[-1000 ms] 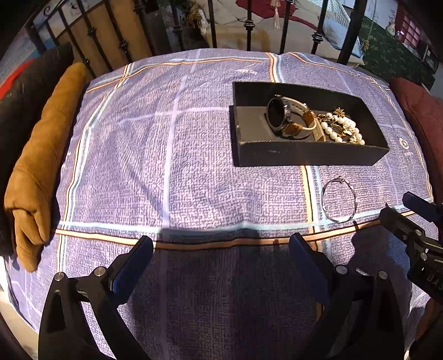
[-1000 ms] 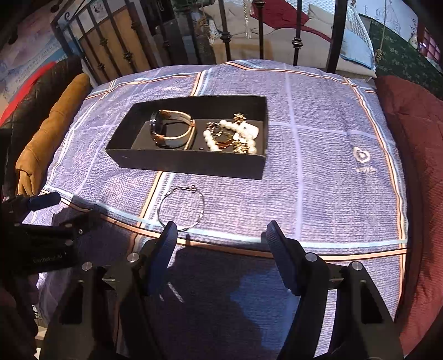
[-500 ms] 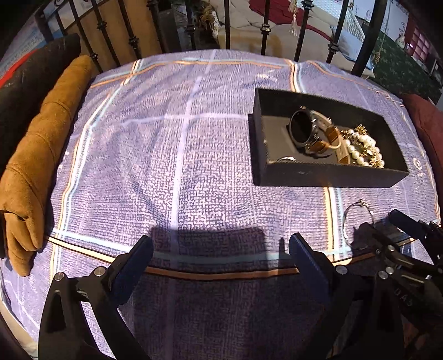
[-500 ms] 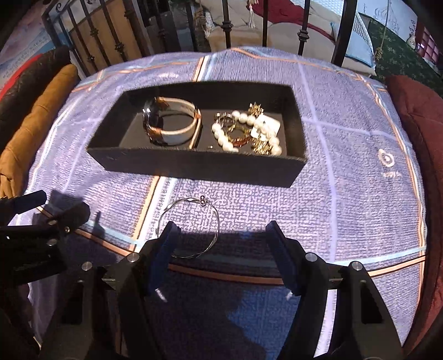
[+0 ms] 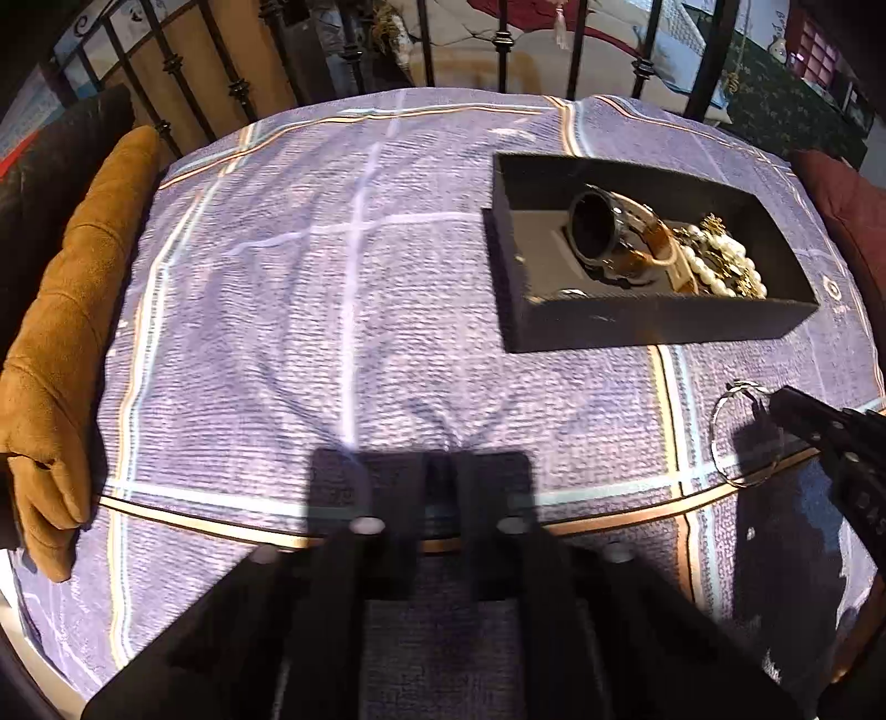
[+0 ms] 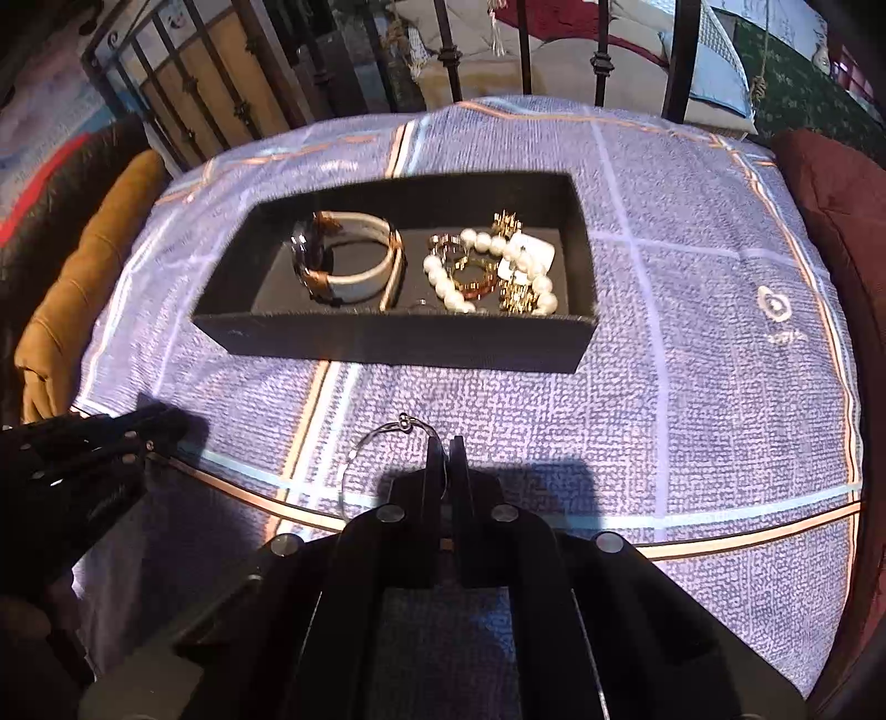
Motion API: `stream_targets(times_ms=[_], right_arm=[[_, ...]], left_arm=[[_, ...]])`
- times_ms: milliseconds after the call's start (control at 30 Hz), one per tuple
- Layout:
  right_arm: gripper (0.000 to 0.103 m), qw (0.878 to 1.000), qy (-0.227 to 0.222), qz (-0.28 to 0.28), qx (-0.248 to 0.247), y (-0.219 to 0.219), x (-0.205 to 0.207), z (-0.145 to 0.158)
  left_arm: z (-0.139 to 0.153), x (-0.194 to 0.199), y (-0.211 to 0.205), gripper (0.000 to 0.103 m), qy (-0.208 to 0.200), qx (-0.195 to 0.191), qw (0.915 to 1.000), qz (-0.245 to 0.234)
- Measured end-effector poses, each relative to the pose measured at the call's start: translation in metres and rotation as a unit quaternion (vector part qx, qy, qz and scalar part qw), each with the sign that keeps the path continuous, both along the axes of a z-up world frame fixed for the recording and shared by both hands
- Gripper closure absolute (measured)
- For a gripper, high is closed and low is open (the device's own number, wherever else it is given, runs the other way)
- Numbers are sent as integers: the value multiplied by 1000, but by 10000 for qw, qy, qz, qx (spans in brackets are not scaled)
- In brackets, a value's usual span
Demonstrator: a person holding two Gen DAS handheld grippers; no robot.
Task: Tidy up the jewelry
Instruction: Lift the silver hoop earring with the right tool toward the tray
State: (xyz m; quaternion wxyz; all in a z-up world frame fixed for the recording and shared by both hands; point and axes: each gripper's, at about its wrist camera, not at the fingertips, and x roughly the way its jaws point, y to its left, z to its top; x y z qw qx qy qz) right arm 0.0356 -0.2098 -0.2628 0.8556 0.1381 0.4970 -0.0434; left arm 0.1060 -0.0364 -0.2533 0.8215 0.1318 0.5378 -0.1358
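Observation:
A black tray [image 6: 387, 338] sits on the purple cloth and holds a watch [image 6: 343, 260], a pearl bracelet [image 6: 487, 271] and gold pieces. A thin silver bangle [image 6: 365, 448] lies on the cloth in front of the tray. My right gripper [image 6: 447, 459] is shut on the bangle's right side. In the left wrist view the tray [image 5: 637, 327] is at the right, the bangle [image 5: 725, 437] lies below it, and the right gripper [image 5: 797, 415] sits over it. My left gripper [image 5: 440, 476] is shut and empty, over bare cloth near the table's front edge.
A tan cushion [image 5: 66, 327] lies along the left edge and a dark red cushion [image 6: 830, 210] along the right. Black iron railing bars [image 5: 498, 44] stand behind the table. The left gripper shows in the right wrist view [image 6: 111, 437] at the left.
Both grippers have gone from open to shut. The right one moved forward and closed on the bangle. The left one closed on nothing.

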Motion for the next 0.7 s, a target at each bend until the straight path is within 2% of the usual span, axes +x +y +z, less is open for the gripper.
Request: stream_targets(times_ms=[300, 533, 700], right_arm=[[100, 9991, -400, 114, -98, 1, -9, 39], [100, 9988, -442, 175, -100, 1, -9, 52], [100, 9987, -477, 168, -113, -1, -12, 57]], left_arm=[[37, 3, 2, 99, -239, -230, 9994, 25], [39, -2, -13, 99, -125, -365, 9992, -70], [42, -8, -26, 103, -122, -375, 9991, -183]])
